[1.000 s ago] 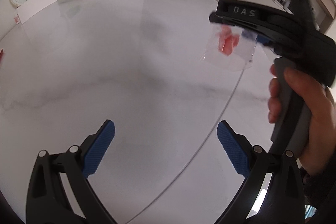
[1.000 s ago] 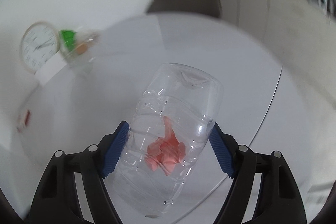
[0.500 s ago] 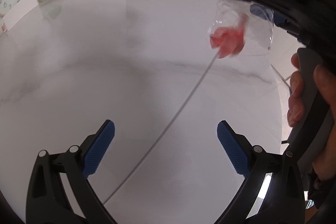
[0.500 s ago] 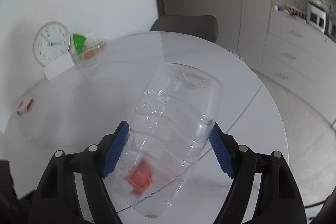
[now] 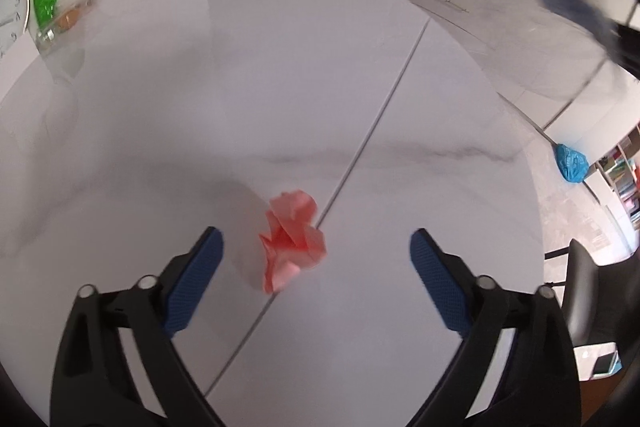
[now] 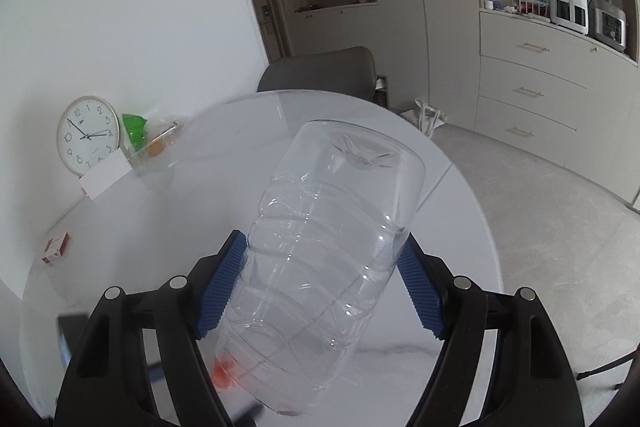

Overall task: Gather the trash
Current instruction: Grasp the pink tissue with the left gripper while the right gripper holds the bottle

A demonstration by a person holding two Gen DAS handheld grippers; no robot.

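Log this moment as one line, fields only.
left gripper: closing, pink paper wad between pads, untouched | right gripper: shut on clear bottle, tilted | wad: on table

wall [image 6: 140, 7] white | cabinets [image 6: 528, 95] beige — drawers | chair [image 6: 320, 71] grey | floor [image 6: 560, 219] pale

Clock [image 6: 88, 135] against wall, far side of table [image 6: 224, 203]: dial numerals readable, 12, 2, 4, 5, 8, 9, 10 clear in right wrist view. Small mark under 12, too small to read. Left wrist view: clock [image 5: 12, 15] cut by frame edge, only 2, 3 legible. Red-white box [image 6: 56, 249]: print unreadable.
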